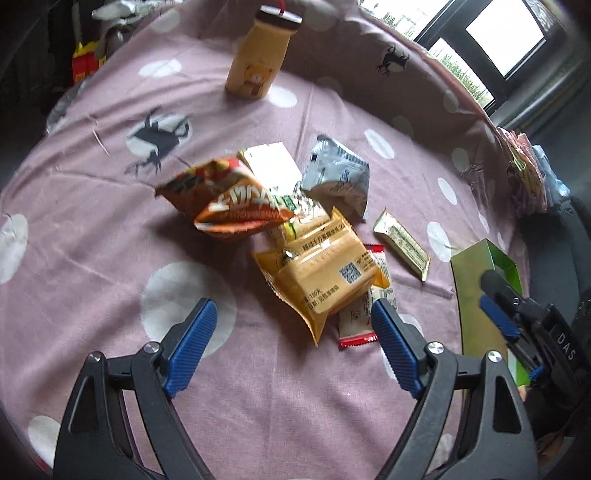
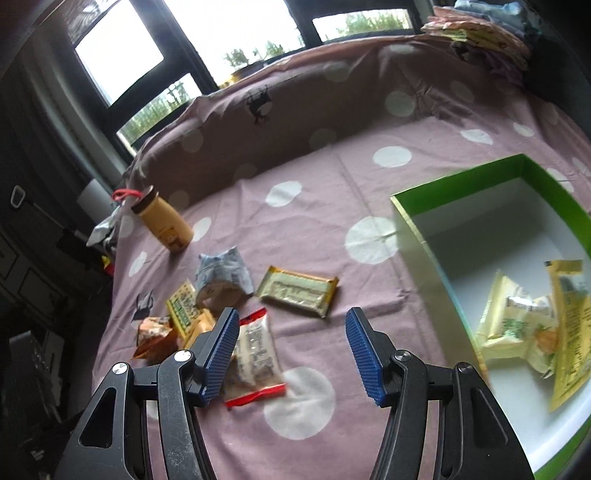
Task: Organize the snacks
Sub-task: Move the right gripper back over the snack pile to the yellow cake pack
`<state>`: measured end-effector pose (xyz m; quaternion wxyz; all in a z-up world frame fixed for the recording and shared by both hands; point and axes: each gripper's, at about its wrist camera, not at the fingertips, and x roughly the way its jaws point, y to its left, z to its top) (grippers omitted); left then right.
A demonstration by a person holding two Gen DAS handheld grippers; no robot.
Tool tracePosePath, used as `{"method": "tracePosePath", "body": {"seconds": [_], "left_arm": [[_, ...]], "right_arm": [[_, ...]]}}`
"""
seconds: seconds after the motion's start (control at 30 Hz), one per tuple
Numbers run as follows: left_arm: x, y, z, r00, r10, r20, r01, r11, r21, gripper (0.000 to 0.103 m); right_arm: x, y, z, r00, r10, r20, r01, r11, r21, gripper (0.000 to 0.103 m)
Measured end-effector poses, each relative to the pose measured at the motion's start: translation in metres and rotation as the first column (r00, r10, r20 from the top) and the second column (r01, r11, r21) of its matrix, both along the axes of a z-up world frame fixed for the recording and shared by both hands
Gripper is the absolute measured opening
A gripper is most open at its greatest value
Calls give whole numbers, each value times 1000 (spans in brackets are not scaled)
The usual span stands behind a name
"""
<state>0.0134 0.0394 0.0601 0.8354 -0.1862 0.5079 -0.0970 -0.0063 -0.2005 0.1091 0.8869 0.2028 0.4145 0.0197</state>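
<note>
A pile of snack packs lies on the pink dotted cloth (image 1: 92,240): an orange pack (image 1: 225,199), a yellow pack (image 1: 325,273), a grey pack (image 1: 340,177), a red-and-white pack (image 1: 358,325) and a gold bar (image 1: 402,243). My left gripper (image 1: 291,319) hangs open just short of the yellow pack, holding nothing. My right gripper (image 2: 291,332) is open and empty too, above the cloth between the red-and-white pack (image 2: 255,358) and the green box (image 2: 461,192). The gold bar (image 2: 297,291) lies just beyond it. Pale yellow packs (image 2: 517,325) lie inside the box.
A cream bottle with a brown cap (image 1: 255,62) stands at the far side of the cloth. A padded, cloth-covered edge (image 2: 295,110) runs along the back below the windows. Folded fabrics (image 2: 476,33) are stacked at the far right corner.
</note>
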Motion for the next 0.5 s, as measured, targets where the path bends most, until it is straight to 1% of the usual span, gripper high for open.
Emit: {"method": "tracePosePath", "body": {"seconds": [0.07,0.1,0.17,0.23,0.3,0.37,0.43,0.5], "left_arm": [[2,-3,-6,999,-11,-31,10,999,-48,86],[2,-5,-7,999,-18,-42,15,998,-61,86],[3,-11,-9,998,-36,-50,33,997,-64,86],[4,-14,-10,998,-33,-53,30,998,-47,86],[6,-14,-14,998,-21,-56,20,999,-26,85],[10,-11,-18,998,-8,-62,7,1000,-25,85],[14,-9,-23,997,-1,-71,-2,999,-43,84],[17,-9,-27,996,1,-88,-6,998,-60,84]], "right_arm": [[8,13,-6,999,48,-25,-48,999,25,60],[13,20,-9,996,86,-38,-84,995,49,60],[24,32,-15,984,173,-48,-165,978,127,60],[35,42,-19,974,220,-51,-208,961,180,61],[46,53,-26,968,239,-72,-223,958,180,61],[55,62,-34,959,262,-103,-243,955,171,61],[65,74,-38,949,288,-125,-270,952,143,61],[72,82,-40,945,305,-118,-294,950,103,61]]}}
